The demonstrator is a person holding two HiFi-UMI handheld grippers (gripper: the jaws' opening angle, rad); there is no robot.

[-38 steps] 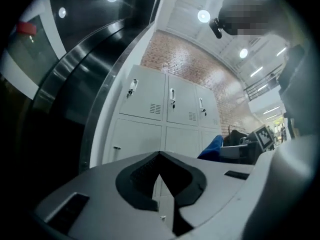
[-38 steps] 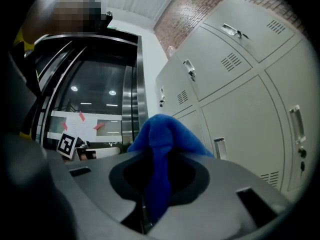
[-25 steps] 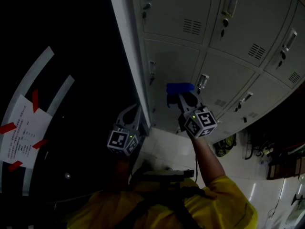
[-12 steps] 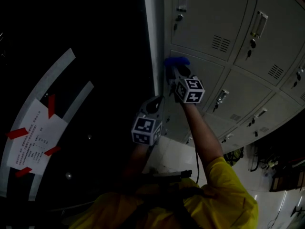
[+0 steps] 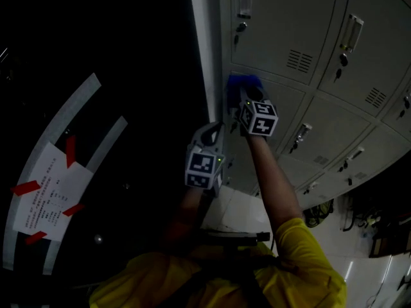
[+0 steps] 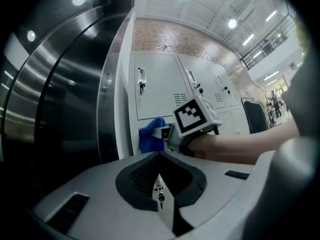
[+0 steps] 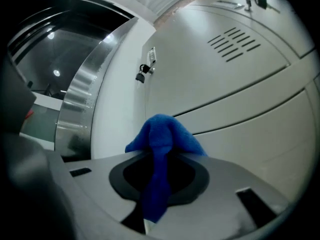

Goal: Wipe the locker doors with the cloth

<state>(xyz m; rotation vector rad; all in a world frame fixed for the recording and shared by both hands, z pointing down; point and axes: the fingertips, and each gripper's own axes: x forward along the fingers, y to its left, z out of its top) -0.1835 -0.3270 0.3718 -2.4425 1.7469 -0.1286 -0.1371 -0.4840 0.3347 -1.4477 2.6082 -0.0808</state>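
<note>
Right gripper (image 5: 240, 96) jaws clamped on the blue cloth (image 7: 161, 134), its bunch pressed to the locker doors (image 5: 282, 24) near their left edge. Left gripper (image 5: 209, 132) jaws met, empty, alongside. Wiping looked under way; right-hand doors probably left to do.

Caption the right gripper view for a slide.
Right hand-held gripper clamps a blue cloth, held up before the grey locker doors.

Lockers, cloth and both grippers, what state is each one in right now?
Cloth: bunched, pinched between jaws.
Right gripper: shut on the cloth.
Left gripper: shut, holding nothing.
Locker doors: all closed.
</note>
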